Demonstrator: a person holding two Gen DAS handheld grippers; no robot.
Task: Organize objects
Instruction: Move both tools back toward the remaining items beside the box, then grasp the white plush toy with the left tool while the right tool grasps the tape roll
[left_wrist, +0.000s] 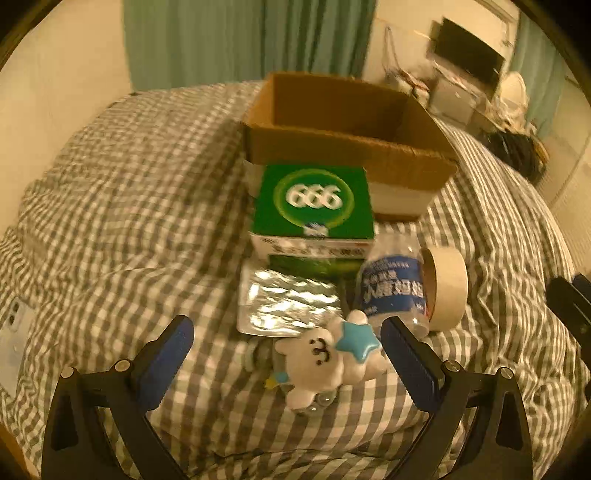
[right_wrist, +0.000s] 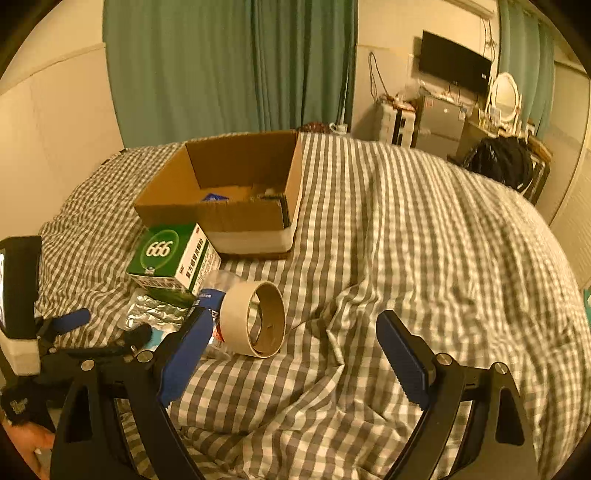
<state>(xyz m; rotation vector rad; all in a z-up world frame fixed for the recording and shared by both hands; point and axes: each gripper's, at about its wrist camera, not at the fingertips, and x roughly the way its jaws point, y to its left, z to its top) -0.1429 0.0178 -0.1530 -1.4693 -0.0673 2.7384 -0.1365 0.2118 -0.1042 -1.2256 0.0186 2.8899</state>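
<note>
A white bunny toy with a blue star (left_wrist: 325, 362) lies on the checked bedcover between the spread fingers of my left gripper (left_wrist: 288, 334), which is open. Beyond the toy lie a silver foil pack (left_wrist: 288, 302), a green "666" box (left_wrist: 314, 206), a clear bottle with a blue label (left_wrist: 391, 288) and a roll of beige tape (left_wrist: 447, 288). An open cardboard box (left_wrist: 347, 129) stands behind them. My right gripper (right_wrist: 291, 343) is open above bare bedcover, with the tape roll (right_wrist: 255, 317) just ahead of its left finger. The left gripper (right_wrist: 107, 328) shows at the lower left.
The cardboard box (right_wrist: 229, 192) holds a blue item and something dark. Wide rumpled bedcover (right_wrist: 424, 258) stretches to the right. Green curtains (right_wrist: 229, 66), a wall screen (right_wrist: 454, 62) and cluttered furniture stand beyond the bed. A hand (right_wrist: 29, 439) shows at the lower left.
</note>
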